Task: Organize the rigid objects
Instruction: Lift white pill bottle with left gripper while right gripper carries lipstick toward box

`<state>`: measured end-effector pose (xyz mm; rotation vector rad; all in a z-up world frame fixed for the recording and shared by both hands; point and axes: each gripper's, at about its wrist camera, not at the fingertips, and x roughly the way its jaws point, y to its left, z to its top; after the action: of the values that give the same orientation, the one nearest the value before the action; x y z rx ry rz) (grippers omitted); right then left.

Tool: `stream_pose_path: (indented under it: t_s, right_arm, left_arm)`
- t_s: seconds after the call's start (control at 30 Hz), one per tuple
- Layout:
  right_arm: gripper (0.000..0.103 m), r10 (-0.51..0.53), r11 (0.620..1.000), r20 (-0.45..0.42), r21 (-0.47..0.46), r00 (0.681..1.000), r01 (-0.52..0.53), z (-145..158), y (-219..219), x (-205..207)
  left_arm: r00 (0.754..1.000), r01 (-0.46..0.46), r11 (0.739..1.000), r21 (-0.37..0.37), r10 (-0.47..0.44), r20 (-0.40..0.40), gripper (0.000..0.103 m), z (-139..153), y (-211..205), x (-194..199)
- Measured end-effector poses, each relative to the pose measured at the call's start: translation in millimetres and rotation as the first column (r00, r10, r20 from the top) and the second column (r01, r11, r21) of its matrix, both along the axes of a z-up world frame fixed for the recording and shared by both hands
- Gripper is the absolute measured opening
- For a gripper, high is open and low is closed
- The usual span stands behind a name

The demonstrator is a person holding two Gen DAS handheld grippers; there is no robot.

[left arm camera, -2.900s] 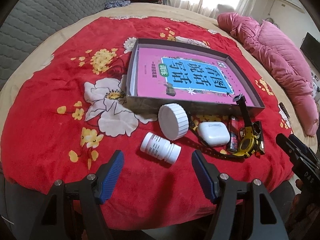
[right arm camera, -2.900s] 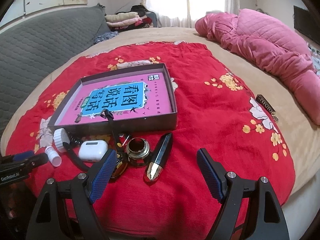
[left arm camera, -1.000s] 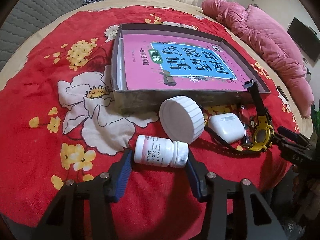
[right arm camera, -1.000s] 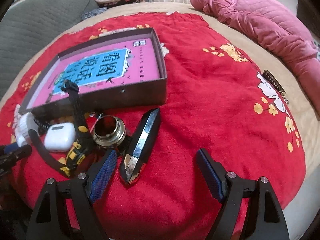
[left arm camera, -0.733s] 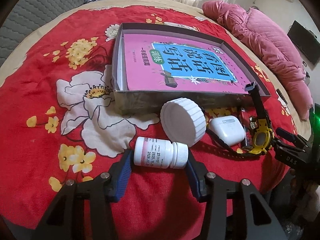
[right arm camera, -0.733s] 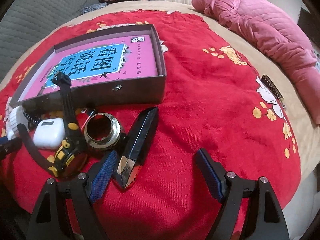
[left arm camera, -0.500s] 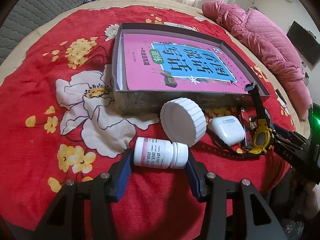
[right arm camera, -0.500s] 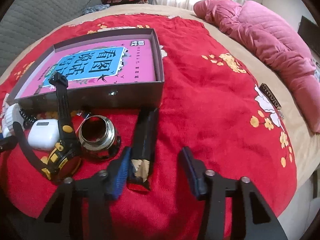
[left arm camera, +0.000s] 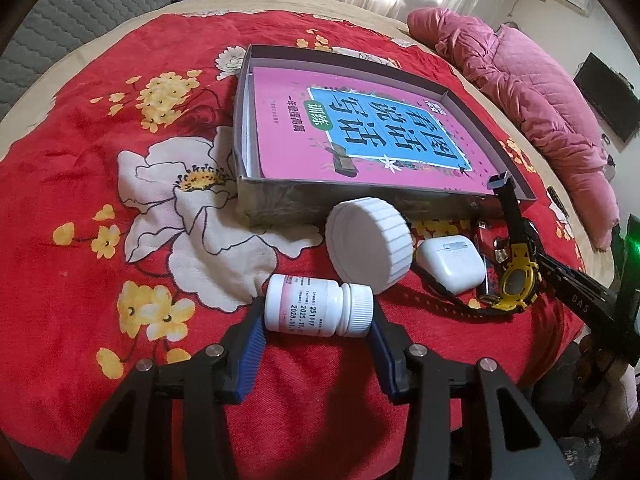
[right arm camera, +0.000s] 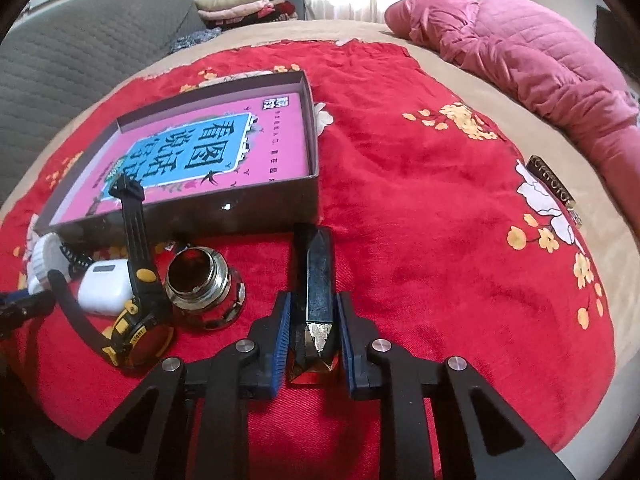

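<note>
Red blanket [left arm camera: 80, 160] underneath everything, soft and spread over a bed. Found the left tool [left arm camera: 317, 322] closing endwise on the small white pill bottle [left arm camera: 308, 310], one blue pad against the base and the other against the ribbed cap. Noted the bottle lying on its side on the blanket, just in front of the large white lid [left arm camera: 368, 244] and short of the box [left arm camera: 320, 204] with the pink book [left arm camera: 360, 128] in it.

Found the right tool [right arm camera: 313, 320] closing almost fully on the black faceted tube [right arm camera: 316, 272], pads against both flanks of its near end. Noted the tube flat on the blanket, far end pointing at the box's front wall, with the metal ring [right arm camera: 200, 284] just beside it on the left.

Judged both holds risky.

- **Bottle:** Could pivot or squirt out on lifting, being pinched along its length on a round cap.
- **Tube:** Could droop and twist in the pads, being long and gripped only at one tip, with slanted facets offering little to bite on.
- **Neighbours:** Could snag the blanket pile if lifted late, or knock the ring and the yellow watch [right arm camera: 136, 320] if swung left on the way to the box.
</note>
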<state>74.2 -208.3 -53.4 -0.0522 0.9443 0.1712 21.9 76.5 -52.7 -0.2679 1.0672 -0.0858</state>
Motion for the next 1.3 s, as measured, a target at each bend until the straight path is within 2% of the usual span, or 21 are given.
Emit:
stream_pose_path:
  t_s: [0.2,0.43,0.83,1.3]
  right_arm:
    - [0.023,-0.006,0.999,0.012,0.046,1.000,0.005,6,-8,-4]
    - [0.023,-0.010,0.995,0.020,0.102,1.000,0.008,12,-14,-6]
    - [0.023,0.026,0.991,0.077,0.126,0.997,-0.036,27,-11,-17]
    - [0.023,0.072,0.986,0.154,0.141,0.985,-0.094,41,-5,-23]
  left_arm:
    - [1.000,-0.012,0.999,-0.033,0.012,-0.003,0.047,4,4,-5]
    - [1.000,-0.007,1.000,-0.018,0.008,0.017,0.047,12,1,-7]
    - [0.997,-0.013,1.000,-0.005,0.013,0.072,0.047,27,-2,-15]
    - [0.985,-0.011,0.995,0.104,-0.008,0.174,0.047,51,-15,-21]
